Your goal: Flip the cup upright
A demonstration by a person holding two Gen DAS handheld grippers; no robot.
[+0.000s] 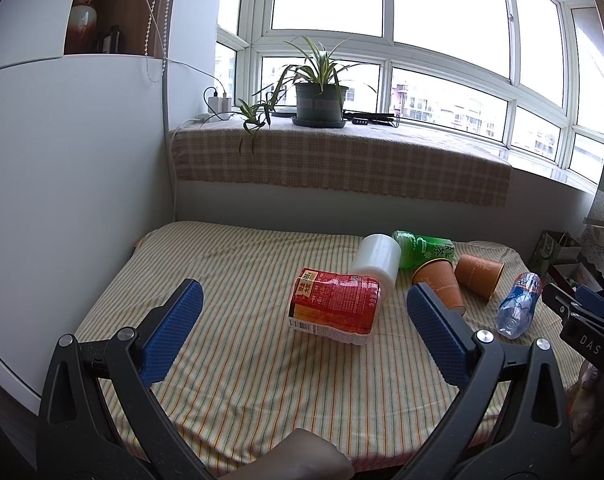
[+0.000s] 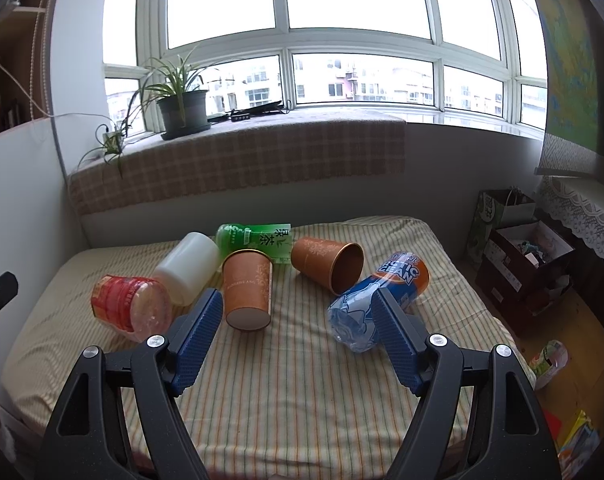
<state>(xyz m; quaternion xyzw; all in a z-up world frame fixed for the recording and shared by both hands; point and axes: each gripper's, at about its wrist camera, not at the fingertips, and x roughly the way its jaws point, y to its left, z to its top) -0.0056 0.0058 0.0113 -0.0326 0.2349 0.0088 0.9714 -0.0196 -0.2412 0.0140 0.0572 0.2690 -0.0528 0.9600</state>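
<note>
Two orange paper cups lie on their sides on the striped tablecloth [image 2: 302,360]. One cup [image 2: 249,289] points its base at me; it also shows in the left wrist view [image 1: 440,285]. The other cup [image 2: 329,264] lies with its mouth toward me at the right, and also shows in the left wrist view [image 1: 479,275]. My right gripper [image 2: 297,300] is open and empty, just short of both cups. My left gripper [image 1: 304,294] is open and empty, facing a red bottle.
A red-labelled bottle [image 1: 336,306], a white cylinder [image 1: 376,266], a green tea bottle [image 2: 255,240] and a blue water bottle [image 2: 378,296] lie among the cups. A potted plant [image 1: 320,98] stands on the sill. Boxes [image 2: 530,256] sit on the floor at right.
</note>
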